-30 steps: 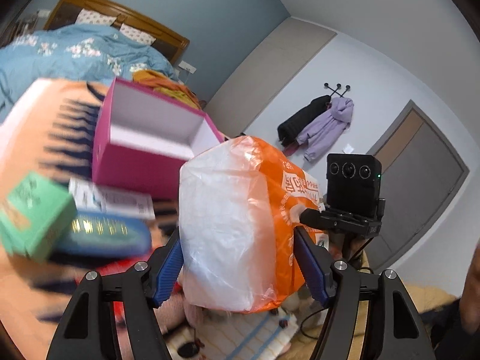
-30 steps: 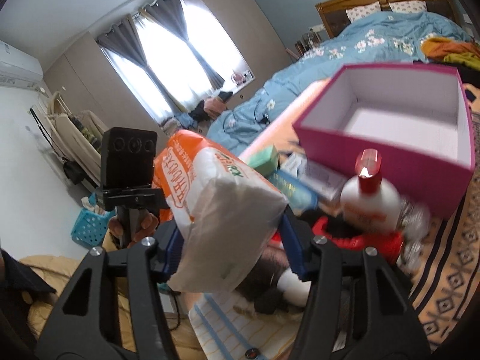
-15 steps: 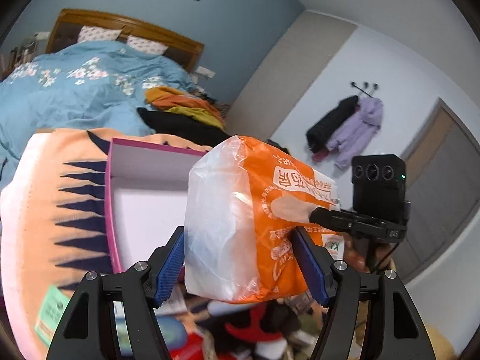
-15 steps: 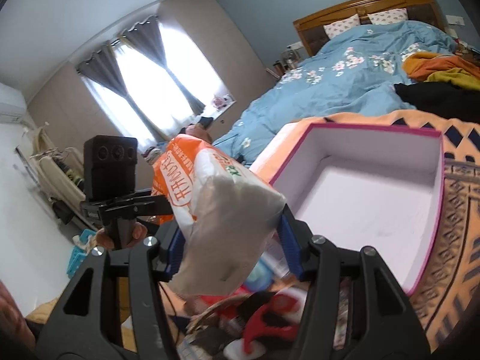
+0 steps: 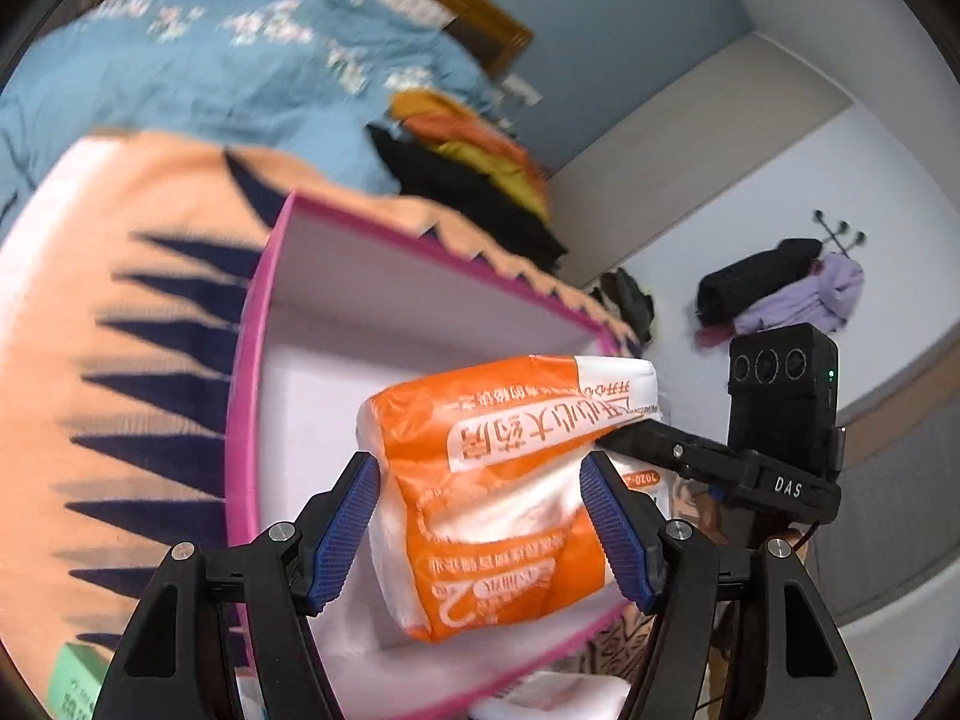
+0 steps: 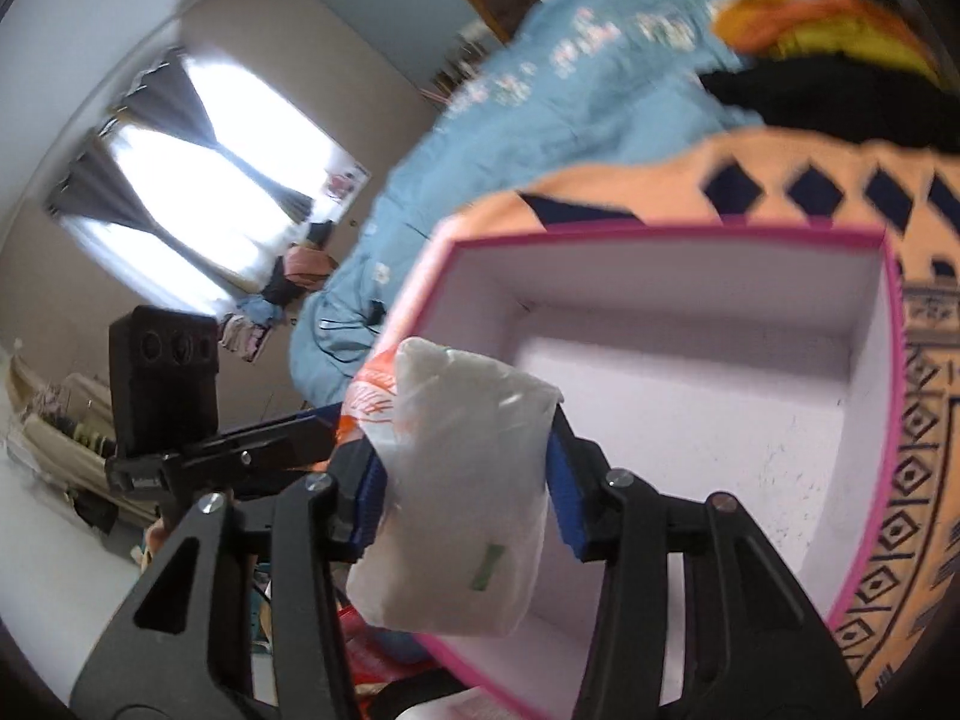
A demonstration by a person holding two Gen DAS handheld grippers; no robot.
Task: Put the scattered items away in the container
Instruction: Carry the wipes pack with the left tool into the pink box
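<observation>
Both grippers pinch one orange-and-white plastic packet (image 5: 510, 498) between their blue-padded jaws: the left gripper (image 5: 480, 525) across its printed face, the right gripper (image 6: 465, 480) across its white end. The packet hangs over the near-left corner of the open pink cardboard box (image 6: 876, 432), which rests on an orange, navy-patterned blanket (image 5: 120, 300).

My left gripper (image 5: 480, 516) and my right gripper (image 6: 465, 480) both clamp their blue pads against one packet, meeting from opposite sides, fingers angled downward.
</observation>
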